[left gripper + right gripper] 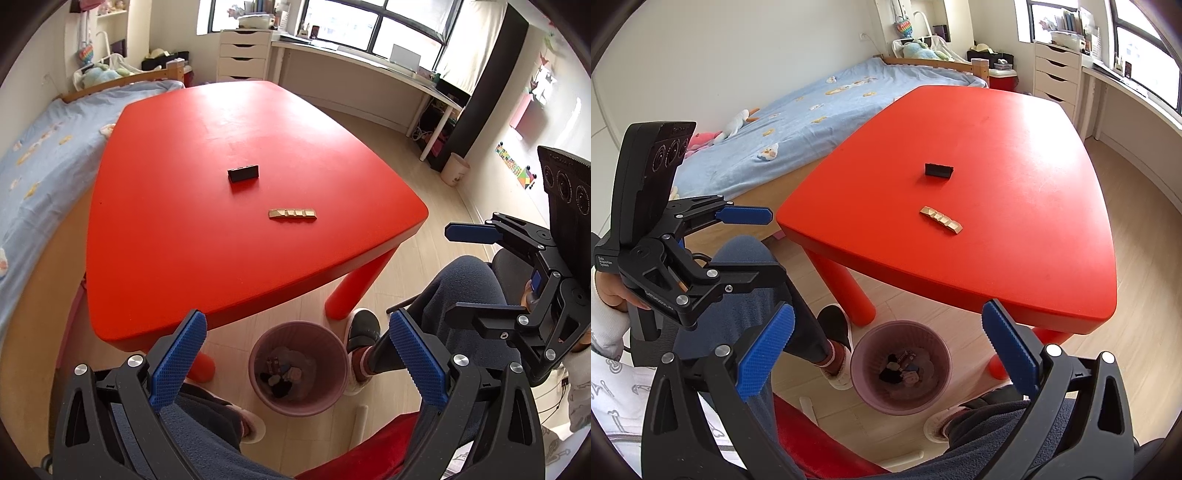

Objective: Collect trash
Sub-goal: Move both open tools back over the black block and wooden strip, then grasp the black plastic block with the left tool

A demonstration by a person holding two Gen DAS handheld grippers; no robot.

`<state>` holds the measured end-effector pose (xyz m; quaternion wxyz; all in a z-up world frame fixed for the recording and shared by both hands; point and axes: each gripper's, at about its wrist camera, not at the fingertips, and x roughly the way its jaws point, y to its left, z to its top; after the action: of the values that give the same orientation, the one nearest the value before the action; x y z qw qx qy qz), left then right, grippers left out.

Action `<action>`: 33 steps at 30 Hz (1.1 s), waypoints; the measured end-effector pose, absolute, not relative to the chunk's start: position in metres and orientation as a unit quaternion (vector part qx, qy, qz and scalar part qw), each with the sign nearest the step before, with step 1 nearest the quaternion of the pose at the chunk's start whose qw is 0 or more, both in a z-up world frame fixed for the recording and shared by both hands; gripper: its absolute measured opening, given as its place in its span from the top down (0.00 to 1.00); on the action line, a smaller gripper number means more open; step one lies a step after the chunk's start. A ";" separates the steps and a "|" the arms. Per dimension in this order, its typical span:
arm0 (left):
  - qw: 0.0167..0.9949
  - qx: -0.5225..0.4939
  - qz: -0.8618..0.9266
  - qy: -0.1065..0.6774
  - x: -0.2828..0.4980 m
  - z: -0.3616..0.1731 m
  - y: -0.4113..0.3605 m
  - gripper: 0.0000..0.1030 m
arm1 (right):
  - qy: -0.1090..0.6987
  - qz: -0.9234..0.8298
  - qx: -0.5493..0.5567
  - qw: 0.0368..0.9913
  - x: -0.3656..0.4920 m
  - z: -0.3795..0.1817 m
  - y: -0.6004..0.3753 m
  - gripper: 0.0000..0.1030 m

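Observation:
A gold wrapper [292,213] and a small black box [243,173] lie on the red table [192,221]; both show in the right wrist view too, wrapper [941,219] and box [938,170]. A pink bin [299,367] with trash inside stands on the floor below the table's near edge, also seen in the right wrist view [900,365]. My left gripper [297,363] is open and empty above the bin. My right gripper [888,356] is open and empty over the bin; it also shows at the right of the left wrist view [452,273].
A bed [812,110] with blue cover runs along the table's left side. A white drawer unit [242,55] and a long desk [369,66] stand by the window. The person's legs [454,295] and a red seat [820,435] are close below. A second bin [454,169] stands far right.

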<state>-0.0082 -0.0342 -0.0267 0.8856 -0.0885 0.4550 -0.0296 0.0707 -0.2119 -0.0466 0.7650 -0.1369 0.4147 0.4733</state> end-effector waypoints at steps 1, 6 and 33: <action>0.886 -0.089 -0.028 0.454 -0.007 -0.026 -0.032 0.07 | 0.414 0.474 -0.138 0.765 0.072 -0.046 -0.211 0.03; 0.887 -0.095 -0.021 0.452 0.002 -0.023 -0.021 0.07 | 0.412 0.475 -0.146 0.764 0.080 -0.046 -0.205 0.03; 0.871 -0.091 0.016 0.482 0.127 -0.016 0.018 0.07 | 0.403 0.519 -0.244 0.714 0.169 -0.057 -0.130 0.03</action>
<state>0.1270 0.0181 -0.0163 0.8712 -0.0912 0.4821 0.0164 0.1691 -0.1296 -0.0569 0.7137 -0.2440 0.4027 0.5186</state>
